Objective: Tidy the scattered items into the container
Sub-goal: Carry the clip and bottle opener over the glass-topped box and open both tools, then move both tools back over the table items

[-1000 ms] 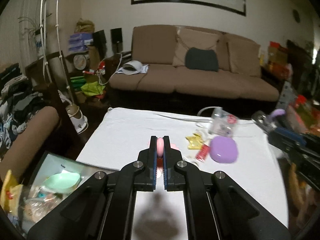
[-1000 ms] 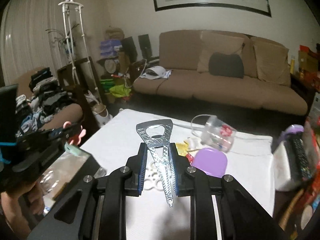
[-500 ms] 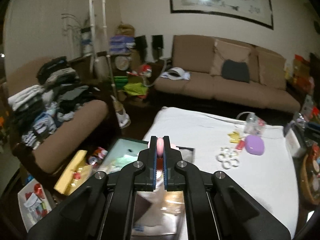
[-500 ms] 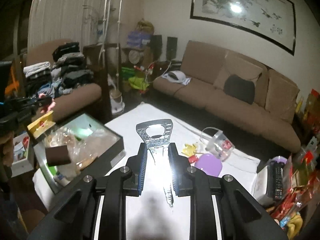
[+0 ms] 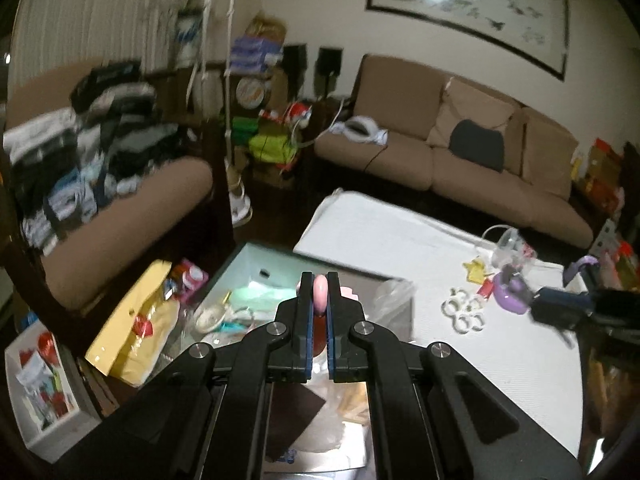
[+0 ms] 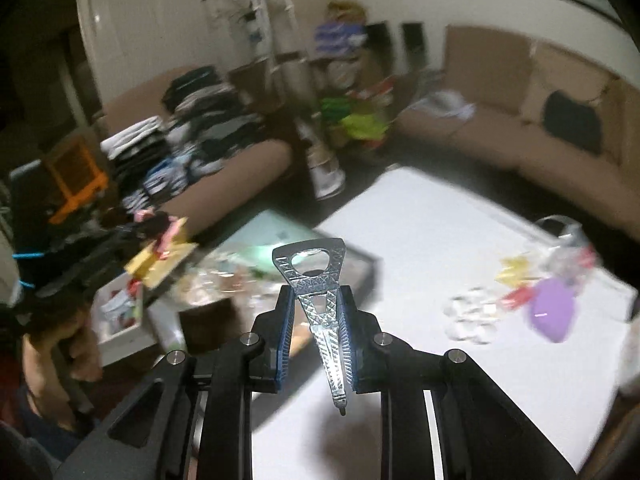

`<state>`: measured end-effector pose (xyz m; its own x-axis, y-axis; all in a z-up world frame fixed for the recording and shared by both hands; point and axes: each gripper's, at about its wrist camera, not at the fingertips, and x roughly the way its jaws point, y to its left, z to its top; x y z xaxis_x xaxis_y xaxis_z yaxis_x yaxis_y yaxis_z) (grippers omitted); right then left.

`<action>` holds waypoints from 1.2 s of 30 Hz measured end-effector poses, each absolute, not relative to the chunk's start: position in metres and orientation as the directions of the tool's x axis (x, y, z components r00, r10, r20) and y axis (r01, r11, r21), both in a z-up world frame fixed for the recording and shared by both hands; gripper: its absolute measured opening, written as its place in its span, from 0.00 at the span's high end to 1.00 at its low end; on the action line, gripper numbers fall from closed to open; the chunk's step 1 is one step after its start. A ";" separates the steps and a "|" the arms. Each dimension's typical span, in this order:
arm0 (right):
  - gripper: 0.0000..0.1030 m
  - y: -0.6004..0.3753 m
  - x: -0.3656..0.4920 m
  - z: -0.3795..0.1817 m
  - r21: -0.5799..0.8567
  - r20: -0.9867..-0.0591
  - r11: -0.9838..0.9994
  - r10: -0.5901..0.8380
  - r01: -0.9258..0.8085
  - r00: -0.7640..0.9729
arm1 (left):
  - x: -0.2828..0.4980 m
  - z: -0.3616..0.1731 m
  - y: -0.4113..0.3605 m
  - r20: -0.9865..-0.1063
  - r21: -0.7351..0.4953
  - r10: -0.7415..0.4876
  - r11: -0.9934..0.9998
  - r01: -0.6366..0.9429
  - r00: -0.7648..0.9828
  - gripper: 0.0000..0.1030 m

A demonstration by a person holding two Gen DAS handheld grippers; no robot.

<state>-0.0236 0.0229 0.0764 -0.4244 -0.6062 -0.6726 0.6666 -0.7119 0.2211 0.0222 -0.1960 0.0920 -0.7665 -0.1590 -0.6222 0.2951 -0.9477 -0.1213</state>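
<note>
Left gripper [image 5: 319, 294] over container [image 5: 276, 266] rim, clamping pink item [image 5: 320, 288]

Dim living room: brown sofa [image 5: 460, 160] under framed painting [image 5: 472, 12], clothes-piled armchair [image 5: 100, 184] at left.

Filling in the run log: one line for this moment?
left gripper: shut on pink item, over container | right gripper: shut on bottle opener
</note>
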 end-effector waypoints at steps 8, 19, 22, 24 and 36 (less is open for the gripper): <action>0.79 -0.058 -0.045 0.031 0.401 -0.673 -0.611 -0.702 0.682 -0.233 | 0.024 0.053 -0.248 -0.677 -0.149 -0.223 -0.892 0.427 -0.701 0.96; 0.74 -0.079 -0.066 0.003 0.662 -0.561 -0.532 -0.819 0.529 -0.122 | 0.025 0.036 -0.279 -0.707 -0.215 -0.224 -0.835 0.506 -0.671 0.87; 0.43 -0.065 -0.069 0.012 0.633 -0.591 -0.571 -0.793 0.523 -0.150 | 0.028 0.037 -0.284 -0.712 -0.217 -0.248 -0.812 0.542 -0.657 0.42; 0.42 -0.044 -0.069 0.024 0.590 -0.608 -0.591 -0.773 0.550 -0.179 | 0.031 0.042 -0.283 -0.697 -0.231 -0.240 -0.816 0.529 -0.675 0.30; 0.23 0.191 -0.116 0.041 0.397 -0.727 -0.865 -0.500 0.306 -0.471 | 0.008 0.078 -0.194 -0.646 -0.283 -0.093 -0.893 0.351 -0.757 0.01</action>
<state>-0.1156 0.1910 0.0406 -0.4705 -0.4998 -0.7272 0.3063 -0.8654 0.3966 0.0079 -0.1944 0.0782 -0.7573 -0.0930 -0.6464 0.3510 -0.8927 -0.2828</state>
